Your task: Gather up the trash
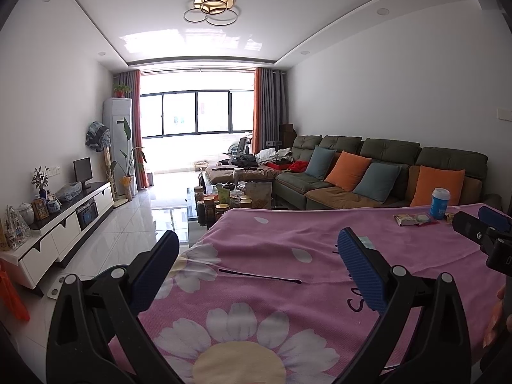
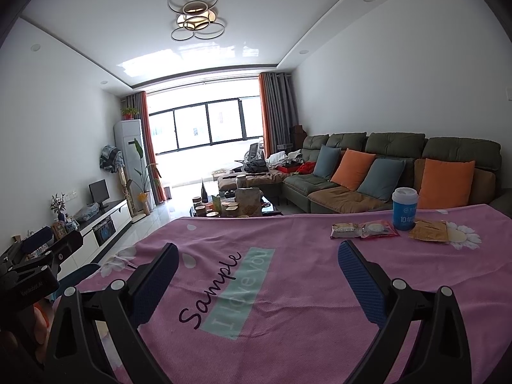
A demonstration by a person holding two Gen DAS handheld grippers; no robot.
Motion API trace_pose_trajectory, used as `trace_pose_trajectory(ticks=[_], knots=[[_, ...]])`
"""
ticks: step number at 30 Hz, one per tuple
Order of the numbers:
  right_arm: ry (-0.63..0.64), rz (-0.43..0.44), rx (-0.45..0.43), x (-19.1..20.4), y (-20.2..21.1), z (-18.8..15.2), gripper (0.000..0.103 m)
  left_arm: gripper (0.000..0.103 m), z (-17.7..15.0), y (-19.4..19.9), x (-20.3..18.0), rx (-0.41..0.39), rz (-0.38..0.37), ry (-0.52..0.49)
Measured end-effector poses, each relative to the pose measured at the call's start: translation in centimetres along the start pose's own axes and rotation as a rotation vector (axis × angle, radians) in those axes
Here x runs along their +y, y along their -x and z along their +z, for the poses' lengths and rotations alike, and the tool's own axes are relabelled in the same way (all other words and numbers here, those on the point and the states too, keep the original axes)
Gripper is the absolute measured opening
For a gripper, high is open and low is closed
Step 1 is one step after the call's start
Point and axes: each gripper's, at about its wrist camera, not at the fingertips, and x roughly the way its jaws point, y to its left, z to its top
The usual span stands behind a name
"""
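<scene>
Several snack wrappers lie at the far right of a pink flowered cloth [image 2: 288, 288]: a beige one [image 2: 347, 229], a red-edged clear one [image 2: 379, 228] and a brown one [image 2: 428, 231]. In the left wrist view the wrappers [image 1: 414, 219] show far right, beside a blue cup [image 1: 440, 203]. That blue cup [image 2: 404, 212] stands upright just behind them. My left gripper [image 1: 257, 251] is open over the cloth's left part, above a thin black stick [image 1: 259, 276]. My right gripper [image 2: 257, 260] is open over the printed lettering, well short of the wrappers.
The cloth's left edge [image 1: 204, 236] drops to a tiled floor. Beyond stand a low table crowded with jars [image 1: 220, 201], a green sofa with cushions [image 2: 384, 172] and a white TV cabinet [image 1: 64, 224]. The other gripper shows at each view's side edge.
</scene>
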Motion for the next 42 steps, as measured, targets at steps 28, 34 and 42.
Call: trace_pose_trajectory(ticks=[28,34,42], knots=[[-0.001,-0.006,-0.009,-0.02,0.2,0.38,0.096,0.097,0.0,-0.11,0.14,0.0,0.004,-0.002],[0.0,-0.005,-0.009,-0.01,0.2,0.36,0.096,0.097,0.01,-0.29,0.25,-0.001,0.005,-0.003],[-0.002,-0.004,-0.009,0.03,0.27,0.25,0.096,0.097,0.01,-0.26,0.21,-0.001,0.006,-0.003]])
